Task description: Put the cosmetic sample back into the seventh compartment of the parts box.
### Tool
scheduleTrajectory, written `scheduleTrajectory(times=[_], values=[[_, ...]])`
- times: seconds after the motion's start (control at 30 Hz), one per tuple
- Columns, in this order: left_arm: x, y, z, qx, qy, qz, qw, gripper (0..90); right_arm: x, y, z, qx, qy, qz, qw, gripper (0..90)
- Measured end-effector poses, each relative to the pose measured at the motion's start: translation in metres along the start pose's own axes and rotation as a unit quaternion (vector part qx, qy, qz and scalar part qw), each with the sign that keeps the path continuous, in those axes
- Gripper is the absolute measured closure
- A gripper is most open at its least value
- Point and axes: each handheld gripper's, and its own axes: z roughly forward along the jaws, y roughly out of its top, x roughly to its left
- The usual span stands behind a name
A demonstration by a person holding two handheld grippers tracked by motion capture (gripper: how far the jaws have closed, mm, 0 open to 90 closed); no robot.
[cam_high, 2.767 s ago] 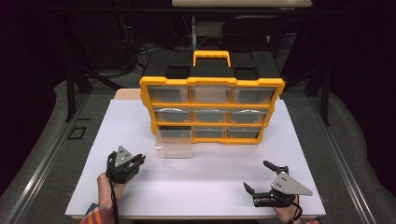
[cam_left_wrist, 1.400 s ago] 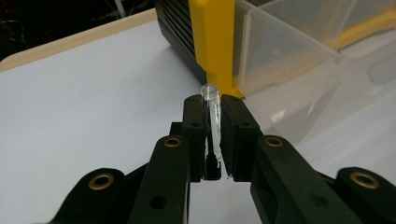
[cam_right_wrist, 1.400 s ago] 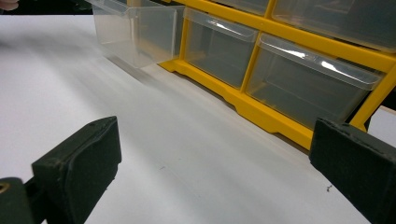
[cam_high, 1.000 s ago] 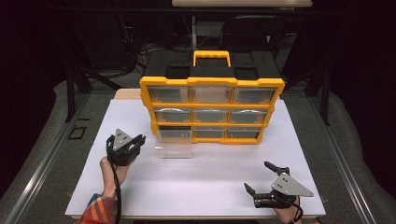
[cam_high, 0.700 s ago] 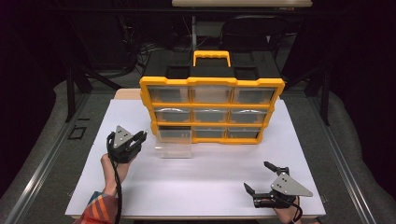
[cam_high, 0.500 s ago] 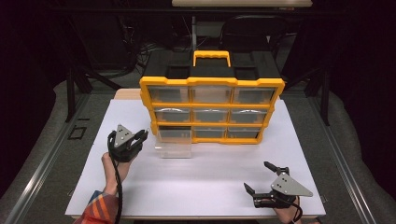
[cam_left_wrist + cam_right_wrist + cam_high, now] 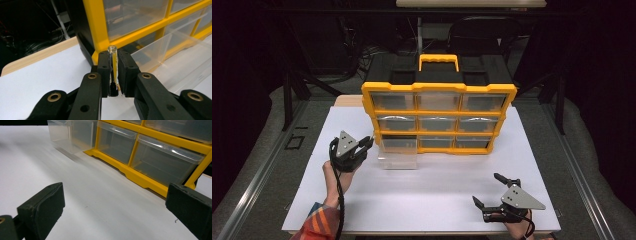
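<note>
Fingers, left: black fingers (image 7: 125, 72) of the left gripper (image 7: 366, 143) are clamped together on a small clear tube (image 7: 113, 62), which stands up between the pads with its open rim just above them.
Fingers, right: the right gripper (image 7: 490, 189) rests near the front right corner of the white surface (image 7: 442, 195), its fingers (image 7: 41, 210) wide apart with nothing between them.
Tube, place: held in the air just left of the pulled-out drawer (image 7: 398, 154), close to the organizer's bottom left corner.
Tube, handling: judged very light, stiff and smooth, so likely to slip or tilt in the pads; clear plastic or glass cannot be told, so a gentle squeeze seems wise.
Tube, where to hold: across the middle of its length, as now, leaving the top end free to lower into the drawer.
Tube, inside: a thin yellow streak and a small black piece at the bottom end; what they are cannot be told.
Drawer, handling: thin clear plastic, probably light and easily pushed along the surface.
Count, organizer: one yellow organizer (image 7: 439, 90) with a handle on top.
Count, drawers: nine clear drawers, three rows of three; eight pushed in, one pulled forward.
Count, tubes: one.
Count, grippers: two.
</note>
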Motion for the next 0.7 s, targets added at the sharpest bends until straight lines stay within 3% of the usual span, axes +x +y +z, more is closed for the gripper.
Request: scheduleTrajectory(times=[0.7], values=[[-0.015, 0.019, 0.001, -0.023, -0.028, 0.015, 0.9992, 80.5, 0.000, 0.000, -0.001, -0.001, -0.002, -0.002, 1.0000, 1.6]])
